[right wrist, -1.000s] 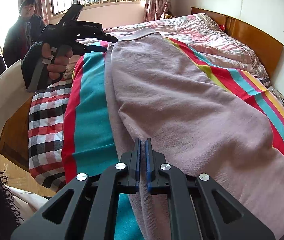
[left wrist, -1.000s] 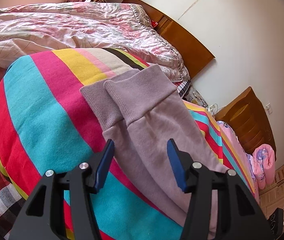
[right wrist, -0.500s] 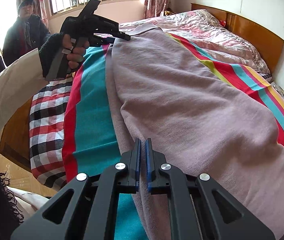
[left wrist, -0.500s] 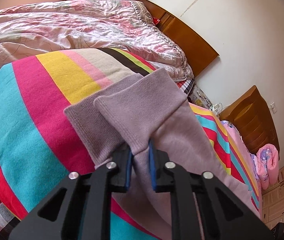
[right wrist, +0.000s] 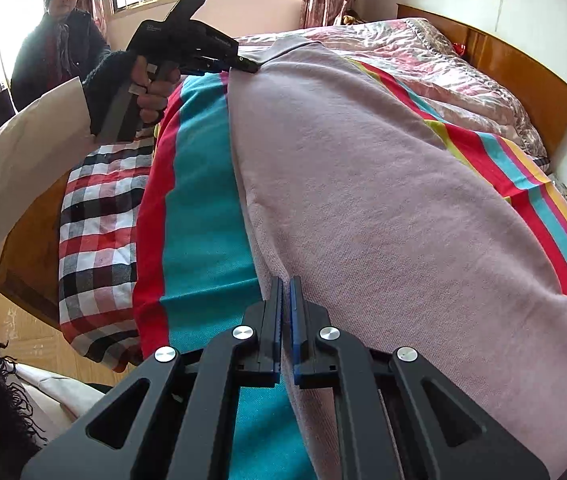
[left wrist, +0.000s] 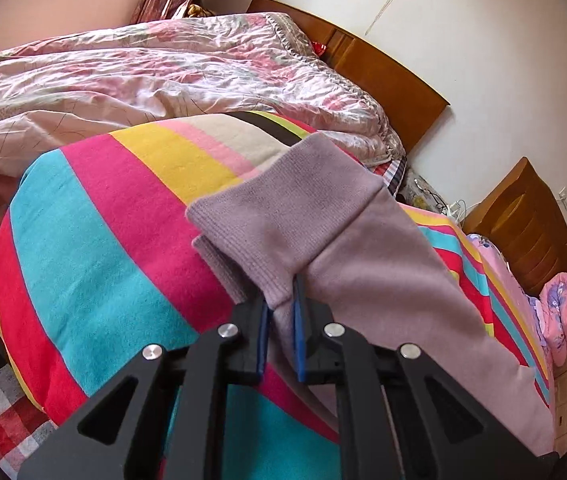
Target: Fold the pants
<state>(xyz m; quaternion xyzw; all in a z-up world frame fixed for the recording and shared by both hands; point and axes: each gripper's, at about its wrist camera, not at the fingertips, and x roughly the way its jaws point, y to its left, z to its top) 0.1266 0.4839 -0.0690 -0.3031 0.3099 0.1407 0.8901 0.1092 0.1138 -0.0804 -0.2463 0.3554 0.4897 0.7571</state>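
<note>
- Mauve pants (right wrist: 383, 208) lie lengthwise on a striped blanket (right wrist: 203, 208) covering the bed; a rumpled floral quilt (left wrist: 155, 76) and wooden headboard (left wrist: 387, 80) lie beyond.
- Left tongs (left wrist: 281, 312), having just closed, clamp the ribbed cuffs (left wrist: 283, 216).
- Right tongs (right wrist: 286, 312) are pinched together at the pants' near edge.
- A bystander (right wrist: 59, 52) stands by the window; lettering on the tool is illegible.

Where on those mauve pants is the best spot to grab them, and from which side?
Judging by how they lie, the ribbed cuffs are the best spot, taken from the near edge of the pants, where both leg ends stack and overhang the striped blanket. The left gripper has just closed there on that edge; the right gripper is shut at the other end.
</note>
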